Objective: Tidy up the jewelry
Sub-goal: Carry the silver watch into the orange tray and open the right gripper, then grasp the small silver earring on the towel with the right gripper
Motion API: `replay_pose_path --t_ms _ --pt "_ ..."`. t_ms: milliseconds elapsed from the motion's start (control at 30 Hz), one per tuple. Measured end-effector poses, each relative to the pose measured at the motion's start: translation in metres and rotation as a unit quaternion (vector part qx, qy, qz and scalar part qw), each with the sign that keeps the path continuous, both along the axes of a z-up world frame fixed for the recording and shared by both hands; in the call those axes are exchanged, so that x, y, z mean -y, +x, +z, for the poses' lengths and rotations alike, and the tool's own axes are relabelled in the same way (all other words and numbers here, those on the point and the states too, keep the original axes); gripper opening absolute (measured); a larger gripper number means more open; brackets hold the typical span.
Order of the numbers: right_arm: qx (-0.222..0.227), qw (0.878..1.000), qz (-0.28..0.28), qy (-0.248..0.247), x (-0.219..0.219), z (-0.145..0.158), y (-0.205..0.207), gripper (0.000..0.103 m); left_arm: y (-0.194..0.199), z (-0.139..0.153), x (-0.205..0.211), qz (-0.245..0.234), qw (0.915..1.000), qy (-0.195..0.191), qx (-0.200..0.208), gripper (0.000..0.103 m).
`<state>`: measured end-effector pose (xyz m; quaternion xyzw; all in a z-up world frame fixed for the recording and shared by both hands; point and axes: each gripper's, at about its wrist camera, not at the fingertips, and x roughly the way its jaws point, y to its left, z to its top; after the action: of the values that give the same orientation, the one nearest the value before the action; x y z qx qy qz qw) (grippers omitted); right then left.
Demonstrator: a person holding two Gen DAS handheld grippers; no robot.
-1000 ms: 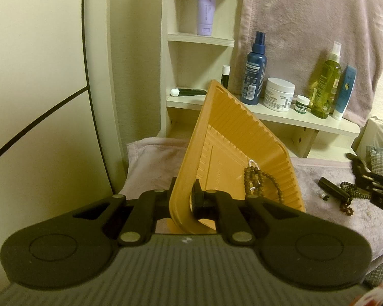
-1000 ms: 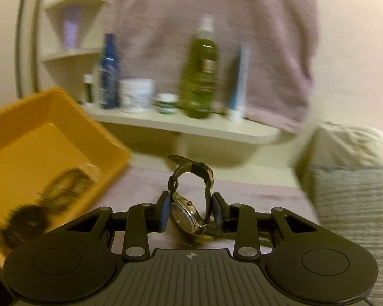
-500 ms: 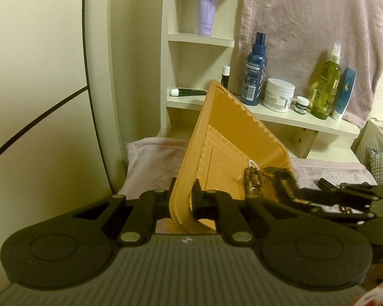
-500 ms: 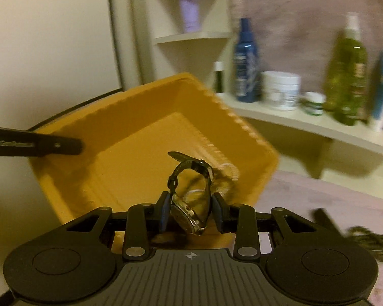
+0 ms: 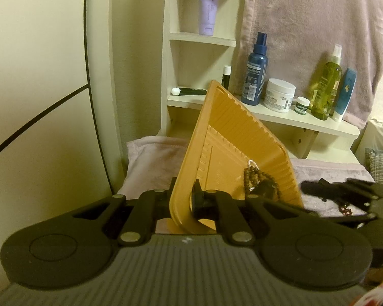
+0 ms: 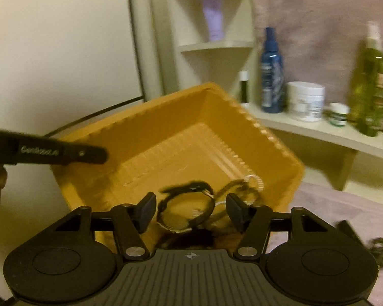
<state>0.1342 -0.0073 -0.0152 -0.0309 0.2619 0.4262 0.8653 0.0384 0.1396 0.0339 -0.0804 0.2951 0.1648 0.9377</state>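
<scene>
My left gripper (image 5: 182, 199) is shut on the rim of an orange plastic tray (image 5: 232, 137) and holds it tilted up. Brown bead bracelets (image 5: 252, 178) lie in the tray's low corner. My right gripper (image 6: 191, 210) is open just over the tray (image 6: 166, 137). A dark-strapped wristwatch (image 6: 186, 211) sits between its spread fingers, free of both pads, in the tray beside the beads (image 6: 242, 191). The right gripper also shows at the right of the left wrist view (image 5: 344, 191).
A white shelf (image 5: 280, 117) behind the tray carries a blue spray bottle (image 5: 255, 76), a white jar (image 5: 279, 95), a green bottle (image 5: 325, 86) and tubes. A pinkish towel (image 5: 153, 160) covers the surface below. More beads (image 5: 346, 210) lie on it at right.
My right gripper carried the watch left over the tray, then opened and let the watch go into it. The left gripper kept the tray still.
</scene>
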Motion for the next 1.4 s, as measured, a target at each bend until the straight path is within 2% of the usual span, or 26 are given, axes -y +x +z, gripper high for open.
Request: replay_pose_path --t_ms 167,300,500,800,967,1000,1067,1333,1400 --pt "0.011 0.998 -0.054 -0.005 0.034 0.001 0.001 0.061 0.000 0.000 0.000 0.000 1.0000 -0.001 0.001 0.007" --pt "0.014 0.993 -0.113 -0.035 0.072 -0.010 -0.003 0.061 -0.001 -0.001 0.000 -0.001 1.0000 0.001 0.002 0.007" --pt "-0.026 0.976 -0.209 -0.051 0.131 -0.028 0.002 0.061 -0.001 -0.001 0.000 -0.001 1.0000 0.003 0.001 0.007" --pt "-0.034 0.964 -0.256 -0.057 0.162 -0.036 0.004 0.061 -0.001 0.000 0.002 -0.002 1.0000 0.008 0.000 0.007" --pt "-0.031 0.953 -0.289 -0.083 0.170 -0.044 0.011 0.060 -0.001 0.001 0.003 -0.003 0.9999 0.011 -0.001 0.007" --pt "-0.031 0.952 -0.291 -0.086 0.173 -0.046 0.012 0.059 -0.002 0.001 0.003 -0.003 0.9999 0.012 -0.001 0.007" --pt "-0.033 0.950 -0.295 -0.094 0.176 -0.050 0.016 0.048 -0.001 0.001 0.004 -0.003 0.9999 0.012 -0.002 0.007" --pt "-0.036 0.948 -0.296 -0.107 0.180 -0.060 0.028 0.027 -0.001 0.001 0.004 -0.002 0.9999 0.015 -0.004 0.007" --pt "-0.034 0.949 -0.294 -0.109 0.179 -0.060 0.029 0.017 -0.001 0.001 0.004 -0.003 0.9999 0.016 -0.004 0.007"
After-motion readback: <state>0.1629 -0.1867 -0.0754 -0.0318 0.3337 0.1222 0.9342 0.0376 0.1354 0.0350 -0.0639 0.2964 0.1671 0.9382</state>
